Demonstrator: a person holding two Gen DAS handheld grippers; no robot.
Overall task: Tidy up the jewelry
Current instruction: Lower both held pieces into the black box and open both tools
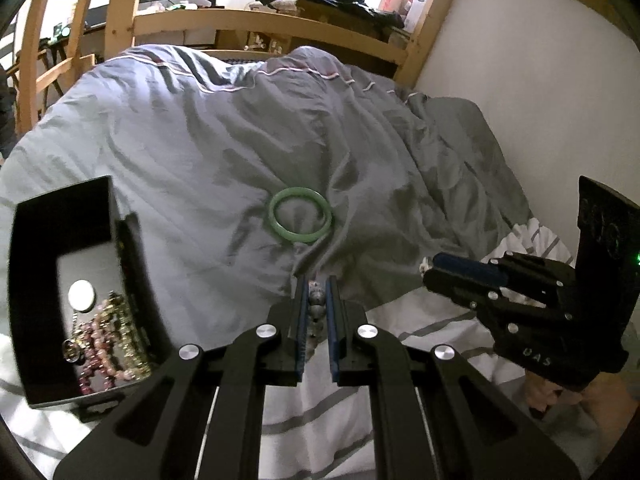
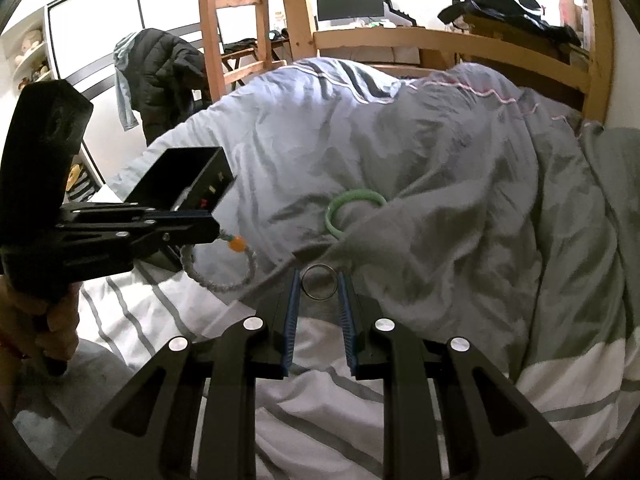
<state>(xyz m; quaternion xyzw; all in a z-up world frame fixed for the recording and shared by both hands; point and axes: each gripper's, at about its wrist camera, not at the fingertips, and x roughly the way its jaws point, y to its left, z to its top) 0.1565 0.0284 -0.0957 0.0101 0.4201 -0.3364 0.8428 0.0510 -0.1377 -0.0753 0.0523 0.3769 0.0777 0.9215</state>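
Below, left wrist view: left claw [image 1: 316, 300] nearly closed on a bead bracelet [image 1: 316, 306], gripped by a few round beads; the strand is light, limp and apt to swing, so a pinch across the beads suits it. Box [image 1: 60, 216] at left already holds beaded pieces. Bangle [image 1: 300, 220] lies on the duvet [image 1: 180, 140]: rigid, smooth, likely brittle and slippery, best taken across its rim. Right wrist view: right claw [image 2: 319, 288] narrowly parted, pinching a thin metal ring [image 2: 319, 282] edge to edge: stiff, tiny, easily dropped.
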